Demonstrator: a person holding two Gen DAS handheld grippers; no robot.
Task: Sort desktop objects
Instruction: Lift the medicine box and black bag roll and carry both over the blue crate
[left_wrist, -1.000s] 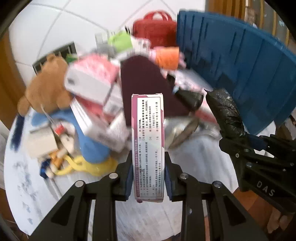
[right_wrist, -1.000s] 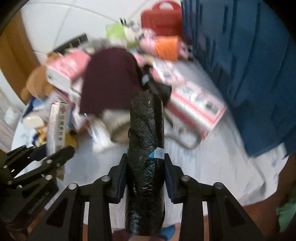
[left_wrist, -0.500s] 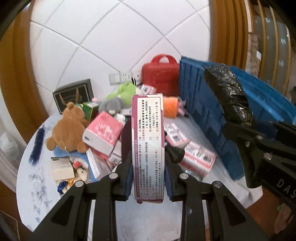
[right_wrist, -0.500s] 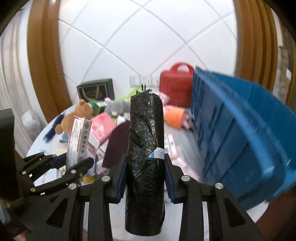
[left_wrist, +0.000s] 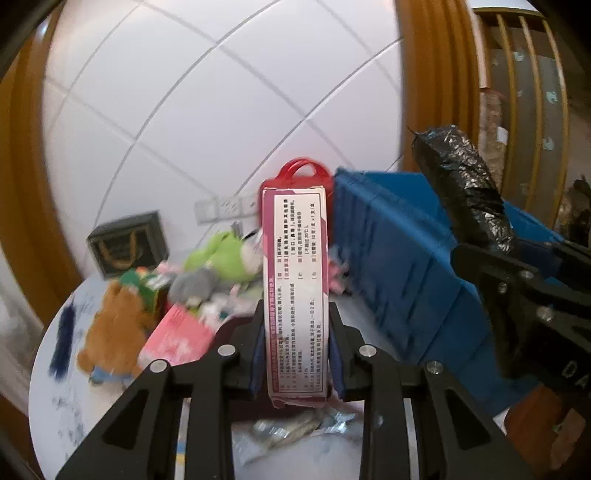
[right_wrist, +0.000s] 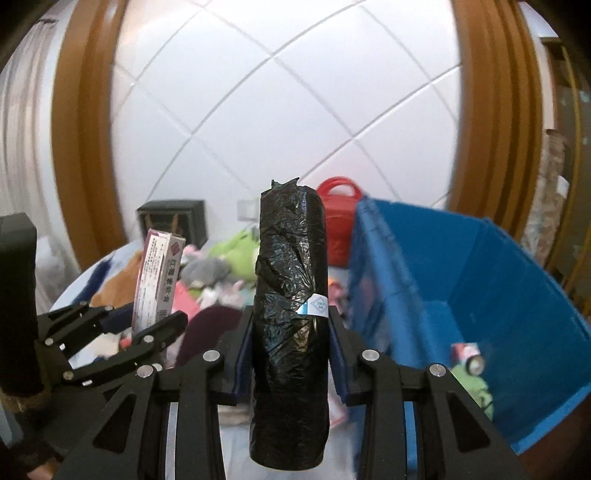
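Observation:
My left gripper is shut on a tall pink and white carton with printed text, held upright high above the table. My right gripper is shut on a roll of black plastic bags with a small blue and white sticker, also upright. Each gripper shows in the other's view: the right gripper with the black roll at the right, the left gripper with the carton at the left. A blue plastic crate stands to the right, below the black roll.
The round table carries a pile: a brown teddy bear, a pink box, a green plush, a grey plush, a dark maroon cloth. A red case and a dark framed box stand against the tiled wall. Small items lie inside the crate.
Both grippers have risen well above the table with their loads still held. The views have tilted up, showing more wall, and the crate's inside has come into the right wrist view.

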